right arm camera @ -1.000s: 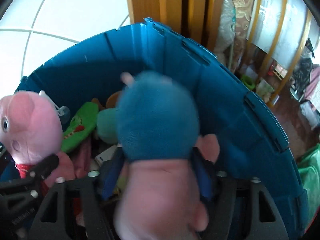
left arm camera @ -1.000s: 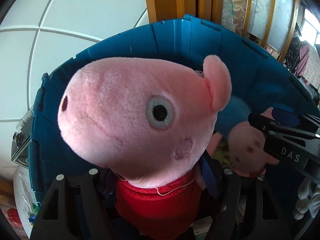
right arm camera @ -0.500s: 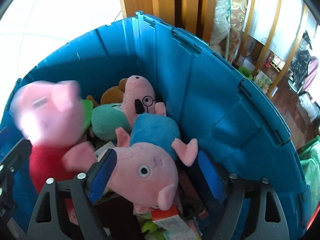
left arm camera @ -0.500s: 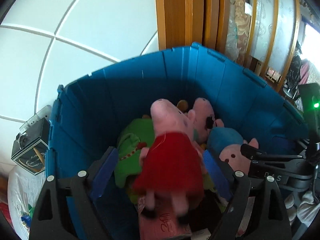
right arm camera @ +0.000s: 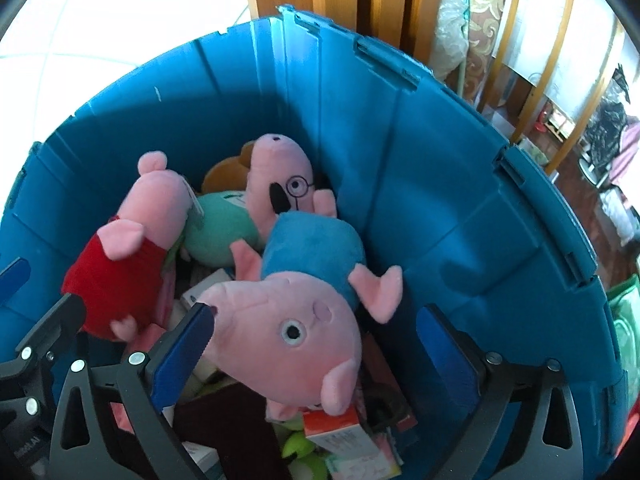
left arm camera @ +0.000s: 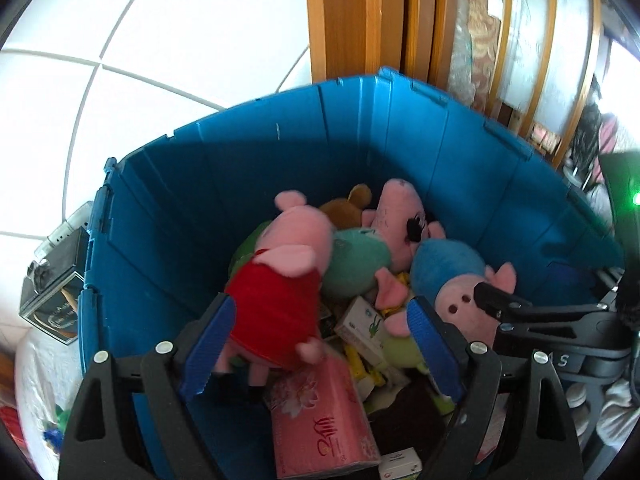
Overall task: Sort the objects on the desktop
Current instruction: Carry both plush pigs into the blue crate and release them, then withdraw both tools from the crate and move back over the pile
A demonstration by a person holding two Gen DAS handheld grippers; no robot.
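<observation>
Toys fill much of the deep blue plastic storage bin (left arm camera: 192, 208). The pink plush pig in a red dress (left arm camera: 276, 280) lies against the bin's left side, and the pink plush pig in a blue shirt (right arm camera: 288, 312) lies on the pile toward the right, beside a plush pig with drawn-on glasses and a mint-green body (right arm camera: 276, 184). A pink tissue pack (left arm camera: 324, 420) and small cardboard boxes (left arm camera: 360, 324) sit beneath them. The left tool (left arm camera: 320, 352) stands with its blue pads apart and nothing pressed between them — the red-dressed pig rests just beyond its left pad. The right tool (right arm camera: 316, 356) has its jaws opening; the blue-shirted pig's head lies between them, loose on the pile. Both pigs appear delivered, so this round of sorting looks finished. No surface with remaining things shows in either view, so what is left cannot be judged — likely both tools need to lift clear of the bin first.
</observation>
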